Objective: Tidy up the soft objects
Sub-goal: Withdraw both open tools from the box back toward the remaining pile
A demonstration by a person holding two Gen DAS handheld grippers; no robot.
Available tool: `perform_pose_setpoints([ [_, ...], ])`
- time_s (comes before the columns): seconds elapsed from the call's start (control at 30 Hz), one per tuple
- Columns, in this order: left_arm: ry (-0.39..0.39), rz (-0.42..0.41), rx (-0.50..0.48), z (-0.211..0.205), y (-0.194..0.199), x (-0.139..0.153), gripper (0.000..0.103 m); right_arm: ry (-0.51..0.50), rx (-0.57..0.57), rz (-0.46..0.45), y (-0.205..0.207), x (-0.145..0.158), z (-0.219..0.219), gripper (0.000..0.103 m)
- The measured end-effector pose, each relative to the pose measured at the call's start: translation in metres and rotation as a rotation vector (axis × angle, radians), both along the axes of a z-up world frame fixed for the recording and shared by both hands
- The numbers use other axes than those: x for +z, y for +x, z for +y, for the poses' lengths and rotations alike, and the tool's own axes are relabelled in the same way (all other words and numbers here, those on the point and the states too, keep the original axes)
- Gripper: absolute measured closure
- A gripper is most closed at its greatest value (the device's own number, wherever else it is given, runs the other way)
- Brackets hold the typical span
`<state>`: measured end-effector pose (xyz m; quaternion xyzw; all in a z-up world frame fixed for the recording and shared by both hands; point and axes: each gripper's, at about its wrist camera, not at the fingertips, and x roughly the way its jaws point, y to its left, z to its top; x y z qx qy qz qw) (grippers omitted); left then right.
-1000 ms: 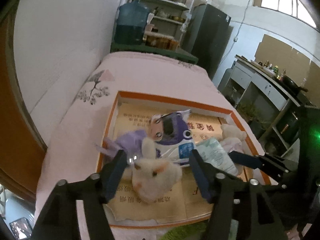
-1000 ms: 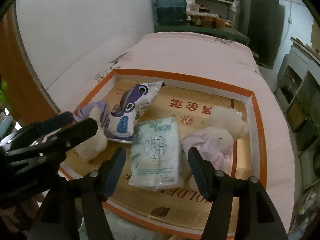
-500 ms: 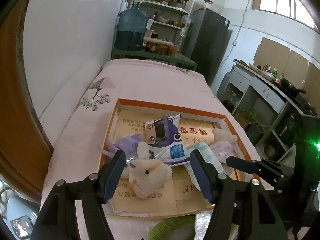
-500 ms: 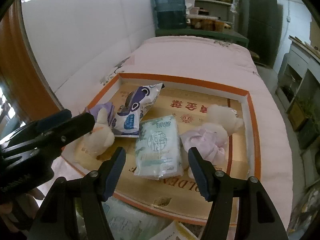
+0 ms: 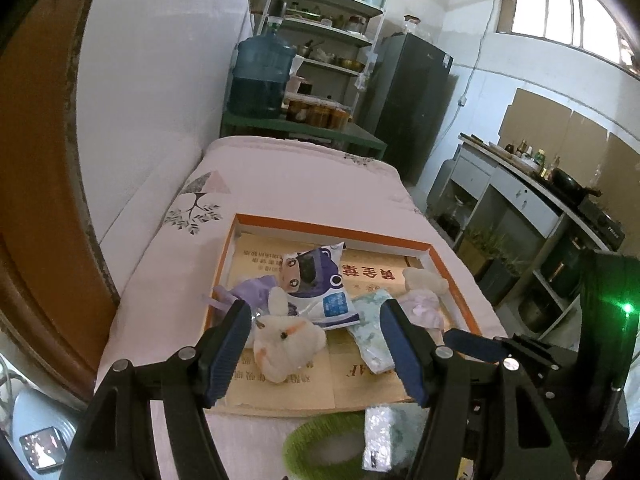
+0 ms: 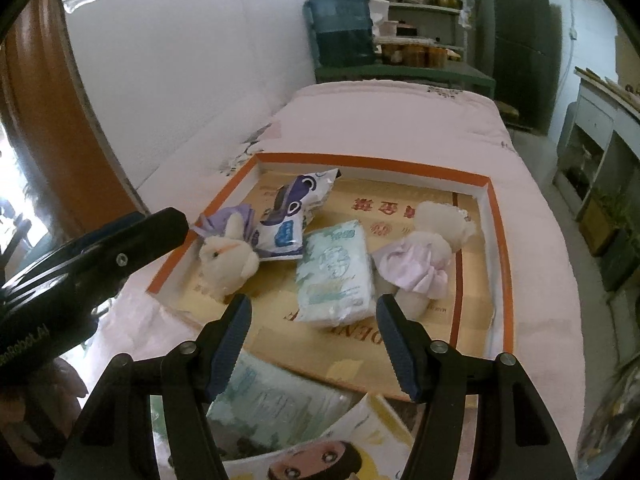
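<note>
- Pale green plastic tissue pack (image 6: 334, 274), long axis toward far tray edge, lying flat in orange-rimmed cardboard tray (image 6: 498, 240).
- Tray print partly legible: "DEN".
- Left tongs (image 5: 316, 352), right tongs (image 6: 314, 344): both wide apart, empty.

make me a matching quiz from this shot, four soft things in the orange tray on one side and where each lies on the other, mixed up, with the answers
Things:
1. white rabbit plush
2. purple-and-white snack bag
3. pale green tissue pack
4. plush in the lilac dress

Places in the orange-rimmed tray, right wrist view:
A. middle, near front edge
B. right side, beside the tissue pack
C. far left, toward the back rim
D. front left corner

Pairs: 1-D, 2-C, 3-A, 4-B
</note>
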<state>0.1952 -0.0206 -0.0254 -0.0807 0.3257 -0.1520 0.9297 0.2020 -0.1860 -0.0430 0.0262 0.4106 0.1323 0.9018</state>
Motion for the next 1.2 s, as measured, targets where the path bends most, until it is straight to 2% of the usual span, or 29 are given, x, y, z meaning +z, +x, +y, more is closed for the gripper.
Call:
perform_pose_setpoints([
  [0.7, -0.019, 0.002, 0.001, 0.002, -0.03, 0.001, 0.037, 0.017, 0.003, -0.014, -0.035, 0.01, 0.008, 0.037],
  [1.2, -0.047, 0.0, 0.027, 0.02, -0.054, 0.007, 0.037, 0.017, 0.003, -0.03, -0.065, 0.02, 0.009, 0.037],
])
